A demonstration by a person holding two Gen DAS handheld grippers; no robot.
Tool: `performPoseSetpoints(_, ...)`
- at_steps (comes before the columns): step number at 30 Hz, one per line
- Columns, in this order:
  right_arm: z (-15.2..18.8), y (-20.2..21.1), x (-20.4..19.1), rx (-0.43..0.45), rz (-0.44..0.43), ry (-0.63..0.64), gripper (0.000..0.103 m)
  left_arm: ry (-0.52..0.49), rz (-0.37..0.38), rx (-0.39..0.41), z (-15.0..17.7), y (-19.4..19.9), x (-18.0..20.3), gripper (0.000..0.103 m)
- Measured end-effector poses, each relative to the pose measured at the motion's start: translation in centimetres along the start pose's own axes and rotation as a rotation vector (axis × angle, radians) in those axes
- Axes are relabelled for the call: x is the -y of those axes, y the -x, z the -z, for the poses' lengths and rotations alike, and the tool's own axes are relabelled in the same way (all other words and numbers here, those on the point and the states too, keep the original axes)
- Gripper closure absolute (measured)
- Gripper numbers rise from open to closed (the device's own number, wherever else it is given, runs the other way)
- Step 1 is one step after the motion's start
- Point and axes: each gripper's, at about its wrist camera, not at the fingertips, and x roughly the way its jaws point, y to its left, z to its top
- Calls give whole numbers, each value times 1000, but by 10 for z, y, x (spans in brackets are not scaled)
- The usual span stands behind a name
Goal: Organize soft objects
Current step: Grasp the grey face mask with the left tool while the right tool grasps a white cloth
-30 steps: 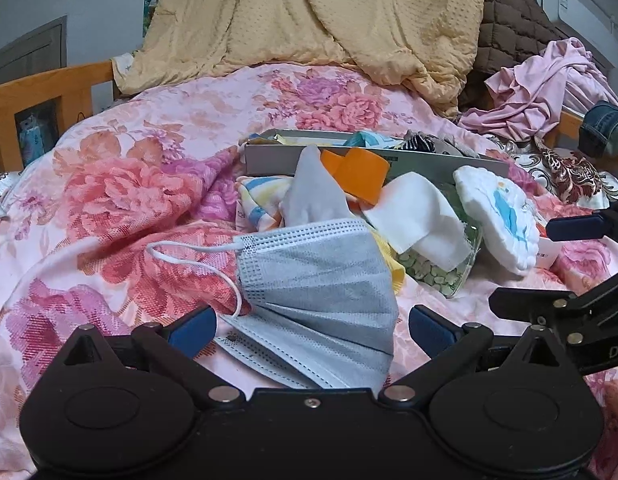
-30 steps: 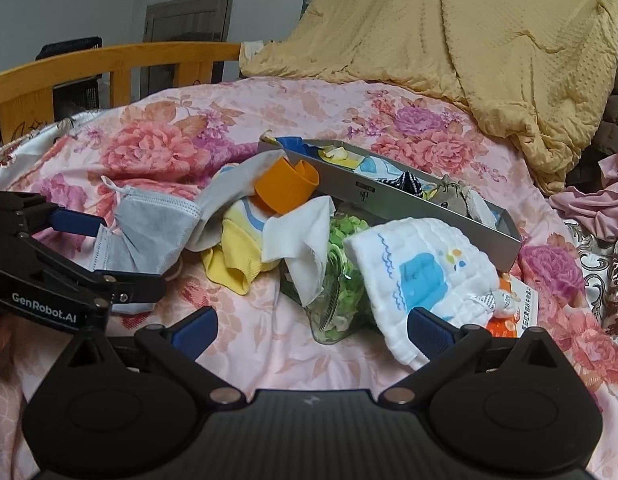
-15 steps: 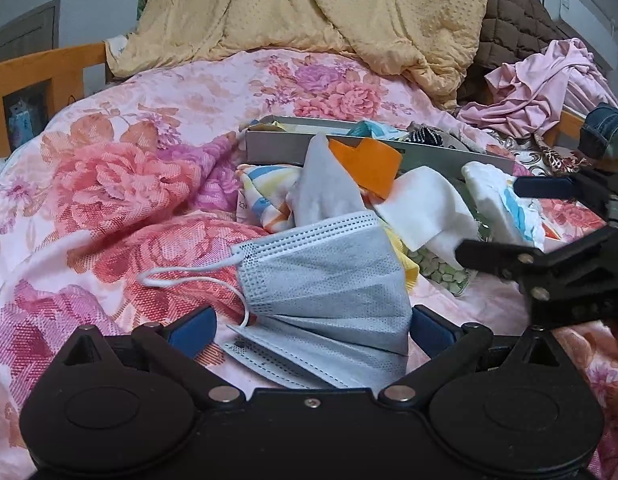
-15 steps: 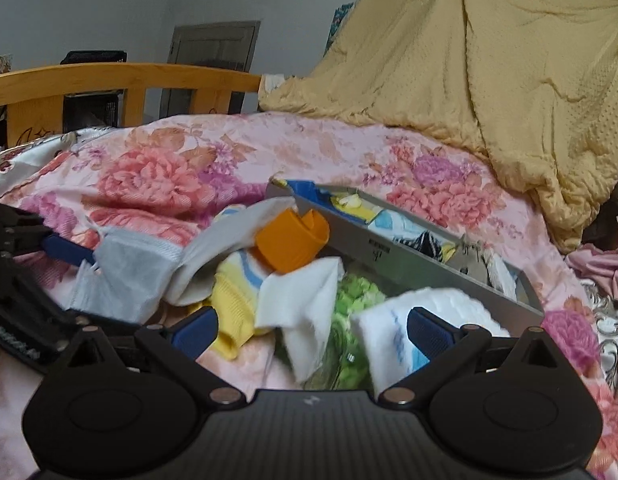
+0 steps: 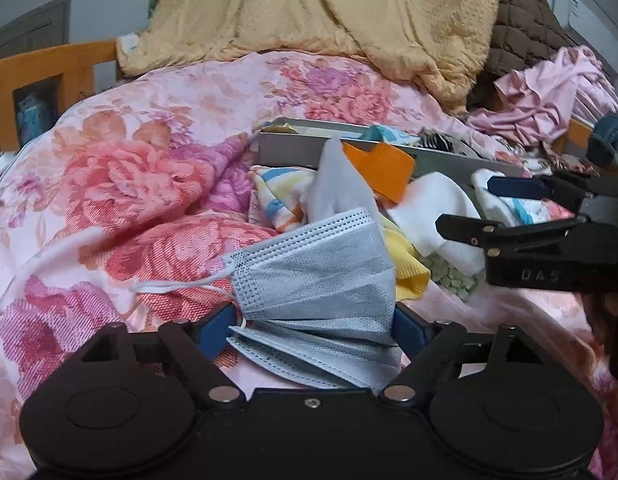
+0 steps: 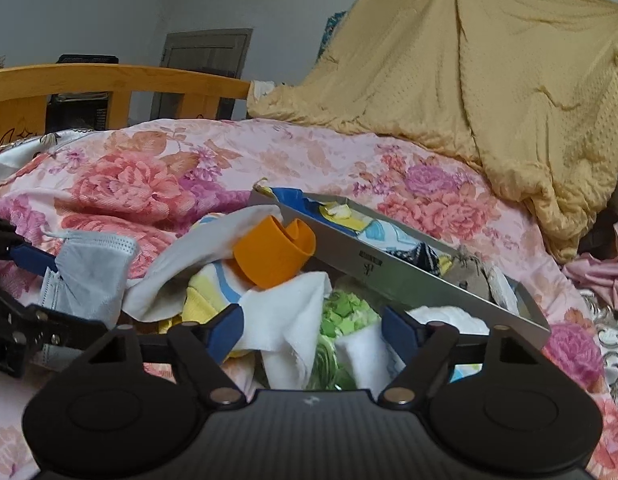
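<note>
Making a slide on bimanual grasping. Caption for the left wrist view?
Left gripper closing around a grey mask on a floral quilt, right gripper closing over the cloth pile.

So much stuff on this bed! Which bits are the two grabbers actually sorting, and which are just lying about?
Part of the job:
- grey face mask, between the closing left gripper
- white cloth, between the closing right gripper
- orange band
- grey tray

Just lying about:
- yellow quilt
- pink garment
- wooden bed rail

Soft, even indoor light, faint shadows; strong fisheye curvature with dark corners; slight blur throughout both views.
</note>
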Motion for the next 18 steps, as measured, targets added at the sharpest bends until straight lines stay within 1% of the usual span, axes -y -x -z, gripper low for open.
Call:
performPoseSetpoints(3,0,-4,-5,9,-2,32,29,15,-3,12,-1,3,0,24)
performPoseSetpoints(5,0,-9,-9,-3,-10,53,34,18,-5,21,-2,5,1,27)
performPoseSetpoints(6,1,-11,-10,-13,-11,62,40,20,-7,23,-2,5,1,28)
performPoseSetpoints(8,4,-13,-15,-14,3,89,42,26,-11,26,-2,6,1,30)
performPoseSetpoints(11,4,-11,-18,-11,13,98,49,45,-16,17,-2,5,-1,31)
performPoseSetpoints(13,4,-11,-18,-8,20,101,57,63,-18,11,-3,4,-3,33)
performPoseSetpoints(15,5,-11,-20,-6,39,125,61,87,-20,3,-4,3,-7,39)
performPoseSetpoints(18,6,-11,-23,0,45,155,65,120,-21,-1,-6,3,-11,44)
